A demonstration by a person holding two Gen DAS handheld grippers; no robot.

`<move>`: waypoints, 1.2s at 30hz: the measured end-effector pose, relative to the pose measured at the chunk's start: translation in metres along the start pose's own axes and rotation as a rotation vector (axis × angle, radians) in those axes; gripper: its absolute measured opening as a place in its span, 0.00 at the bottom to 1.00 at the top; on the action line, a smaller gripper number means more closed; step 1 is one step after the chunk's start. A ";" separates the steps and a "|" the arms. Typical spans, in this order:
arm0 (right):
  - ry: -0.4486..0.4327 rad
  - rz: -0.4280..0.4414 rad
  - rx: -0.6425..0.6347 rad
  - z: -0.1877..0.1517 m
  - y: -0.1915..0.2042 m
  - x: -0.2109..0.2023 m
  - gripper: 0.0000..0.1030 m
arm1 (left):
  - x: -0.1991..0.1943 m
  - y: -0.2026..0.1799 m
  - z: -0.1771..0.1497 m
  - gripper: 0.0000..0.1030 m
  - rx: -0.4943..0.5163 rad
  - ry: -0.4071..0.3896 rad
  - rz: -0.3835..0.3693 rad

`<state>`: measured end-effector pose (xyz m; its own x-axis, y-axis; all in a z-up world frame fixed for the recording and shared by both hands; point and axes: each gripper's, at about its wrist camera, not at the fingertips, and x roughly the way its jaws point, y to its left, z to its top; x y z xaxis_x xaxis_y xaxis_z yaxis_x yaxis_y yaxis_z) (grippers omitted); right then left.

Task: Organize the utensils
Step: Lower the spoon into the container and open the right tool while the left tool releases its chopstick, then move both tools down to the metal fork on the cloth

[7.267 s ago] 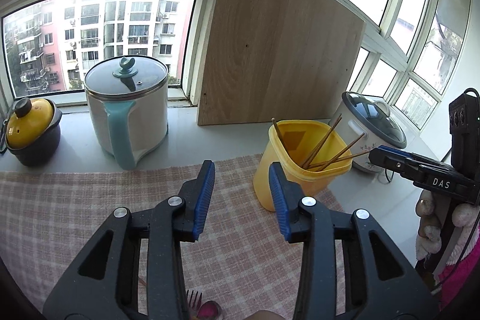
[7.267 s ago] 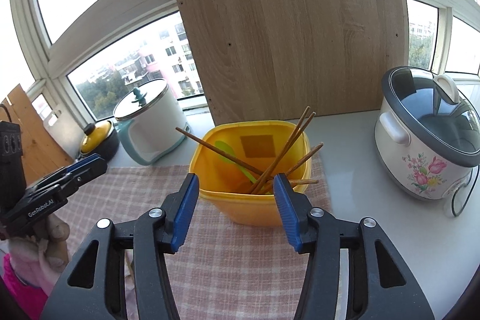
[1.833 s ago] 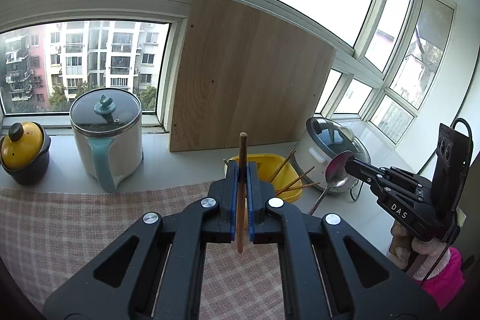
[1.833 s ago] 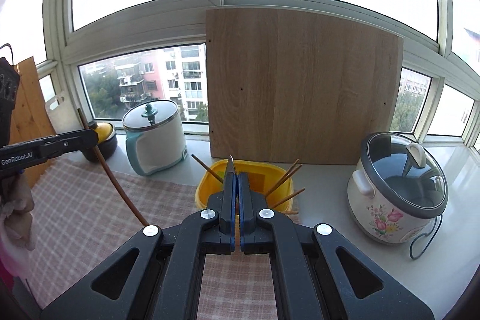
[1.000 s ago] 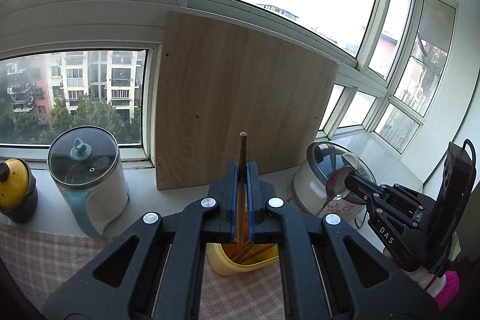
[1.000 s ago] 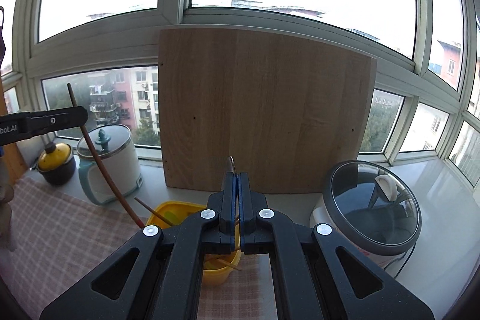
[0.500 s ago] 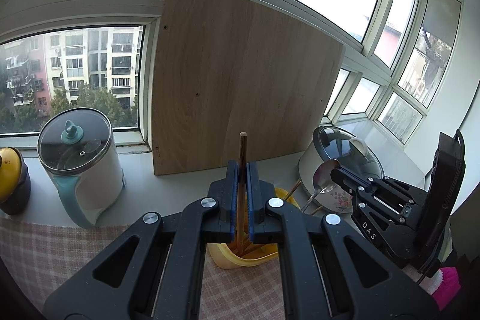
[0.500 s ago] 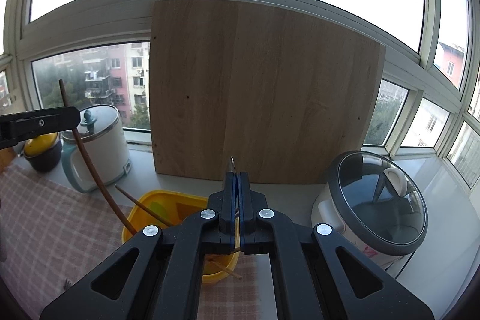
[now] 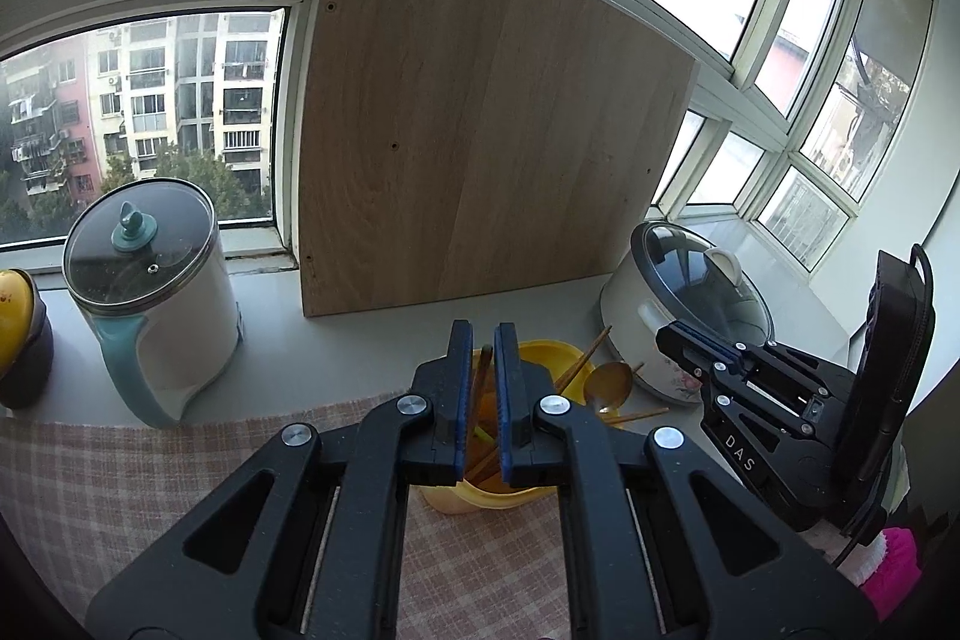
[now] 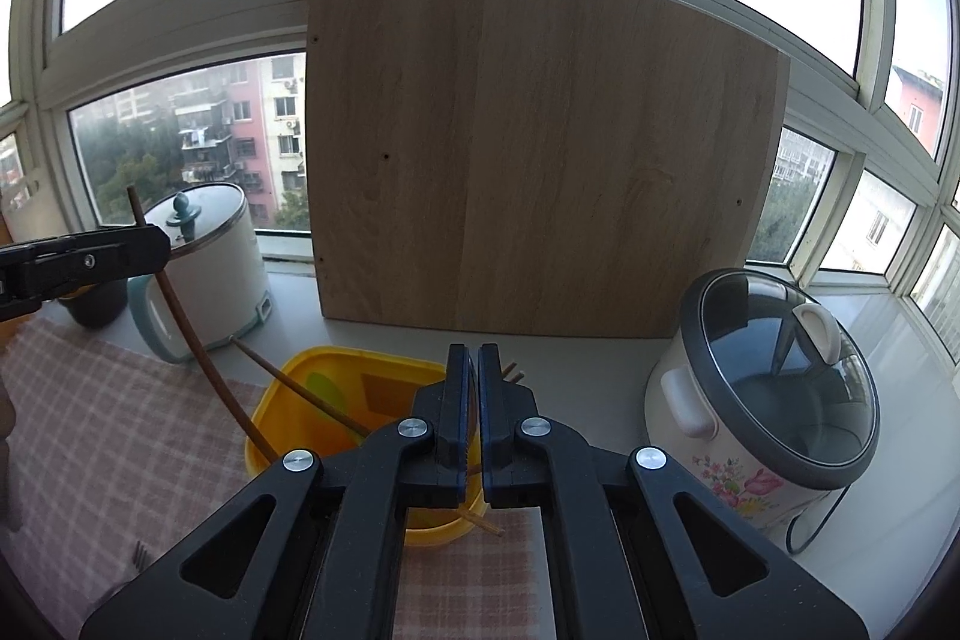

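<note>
Over the yellow tub (image 9: pixel 543 349) on the bench, the left tongs (image 9: pixel 483 340) are opening around a leaning chopstick (image 9: pixel 478 385), while the right tongs (image 10: pixel 471 361) stay together with the spoon (image 9: pixel 609 383) in the tub.

A tub (image 10: pixel 312 364) of chopsticks (image 10: pixel 300 391) sits on a cloth (image 10: pixel 114 436), kettle (image 10: pixel 207 274) to its left, cooker (image 10: pixel 774 388) to its right (a board (image 10: pixel 540 148) leans behind).

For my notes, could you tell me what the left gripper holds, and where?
Left gripper: jaws opening around the upper part of a chopstick, tip in the yellow tub; apparently not gripped.
</note>
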<state>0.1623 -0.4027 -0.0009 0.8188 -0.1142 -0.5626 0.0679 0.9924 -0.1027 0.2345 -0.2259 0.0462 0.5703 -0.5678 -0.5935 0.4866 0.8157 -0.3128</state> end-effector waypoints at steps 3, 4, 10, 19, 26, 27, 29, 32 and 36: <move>0.001 0.003 0.000 -0.002 0.002 -0.002 0.15 | -0.003 0.002 -0.001 0.30 -0.006 -0.010 0.005; -0.001 0.006 0.001 -0.002 0.002 -0.003 0.24 | -0.005 0.003 -0.001 0.30 -0.007 -0.010 0.006; -0.002 0.018 0.005 -0.006 0.006 -0.012 0.28 | -0.012 0.007 -0.006 0.30 -0.010 -0.016 0.015; -0.018 0.049 0.019 -0.010 0.013 -0.034 0.37 | -0.034 0.016 -0.019 0.30 -0.002 -0.026 0.038; -0.024 0.103 0.027 -0.023 0.023 -0.055 0.50 | -0.059 0.032 -0.043 0.30 0.016 -0.015 0.081; -0.024 0.112 0.026 -0.026 0.025 -0.057 0.51 | -0.063 0.036 -0.049 0.30 0.019 -0.010 0.090; -0.022 0.131 0.024 -0.030 0.028 -0.061 0.52 | -0.071 0.044 -0.059 0.30 0.020 0.002 0.106; -0.006 0.171 0.029 -0.038 0.034 -0.063 0.52 | -0.084 0.060 -0.077 0.30 0.011 0.021 0.134; 0.027 0.225 0.022 -0.051 0.047 -0.061 0.52 | -0.099 0.080 -0.104 0.30 0.008 0.053 0.178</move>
<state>0.0865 -0.3515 -0.0132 0.7994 0.1096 -0.5907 -0.1022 0.9937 0.0461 0.1480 -0.0924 0.0025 0.6125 -0.4074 -0.6774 0.3859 0.9020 -0.1936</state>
